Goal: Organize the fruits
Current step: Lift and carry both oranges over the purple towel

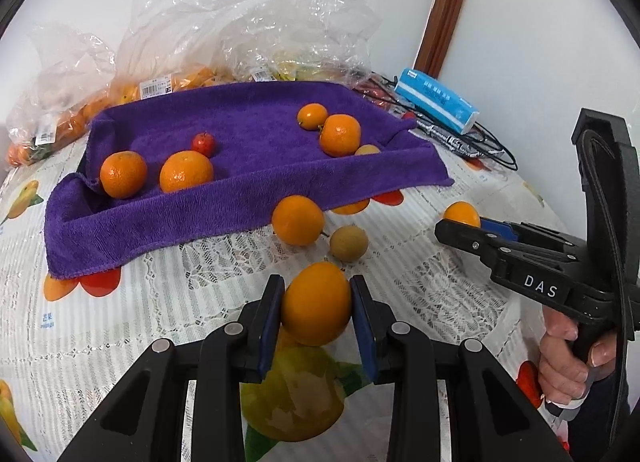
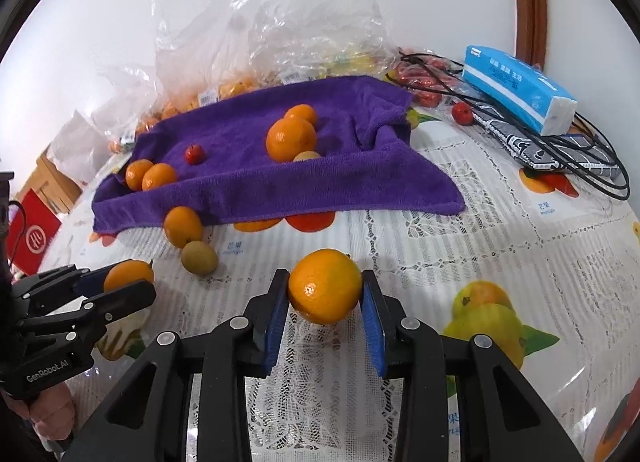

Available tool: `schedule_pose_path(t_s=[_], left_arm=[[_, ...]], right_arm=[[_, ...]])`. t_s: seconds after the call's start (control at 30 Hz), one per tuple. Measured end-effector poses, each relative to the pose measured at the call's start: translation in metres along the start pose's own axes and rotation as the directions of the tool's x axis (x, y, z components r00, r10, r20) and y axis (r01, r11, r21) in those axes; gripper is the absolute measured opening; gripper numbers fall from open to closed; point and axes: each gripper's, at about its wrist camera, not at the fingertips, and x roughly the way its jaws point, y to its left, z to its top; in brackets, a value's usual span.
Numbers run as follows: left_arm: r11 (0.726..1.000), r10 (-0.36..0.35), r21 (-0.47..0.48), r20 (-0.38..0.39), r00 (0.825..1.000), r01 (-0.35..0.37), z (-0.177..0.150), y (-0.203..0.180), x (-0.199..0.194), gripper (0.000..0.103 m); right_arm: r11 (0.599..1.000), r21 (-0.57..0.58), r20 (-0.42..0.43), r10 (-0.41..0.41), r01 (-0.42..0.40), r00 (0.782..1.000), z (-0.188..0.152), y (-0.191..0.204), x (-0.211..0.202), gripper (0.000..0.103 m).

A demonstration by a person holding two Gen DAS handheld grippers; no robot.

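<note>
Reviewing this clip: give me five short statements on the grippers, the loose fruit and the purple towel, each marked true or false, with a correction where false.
1. The left gripper is shut on a smooth orange fruit. True.
2. The right gripper is empty. False: it is shut on a round dimpled orange.
3. A small red fruit lies on the purple towel. True.
4. The brownish-green round fruit sits on the towel. False: it is on the patterned tablecloth, in front of the towel.
5. The blue tissue pack lies on the towel. False: it is beside it, on cables.
</note>
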Motion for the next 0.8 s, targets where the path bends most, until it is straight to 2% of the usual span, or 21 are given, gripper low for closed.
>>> schedule_pose_path(t_s=[0.33, 0.8], left_arm=[[1.000, 0.012, -0.002, -0.002, 1.000, -0.012, -0.0001, 0.0006, 0.0015, 0.032], [1.000, 0.011, -0.012, 0.021, 1.000, -0.011, 0.0018, 0.0017, -0.0023, 0.032]], right_arm=[[0.999, 0.024, 0.023, 0.023, -0.024, 0.999, 0.0007, -0.0037, -0.0036, 0.035], [0.999, 0.049, 0.037, 0.016, -0.017, 0.999, 0.0010, -0.0080, -0.0055, 0.035]])
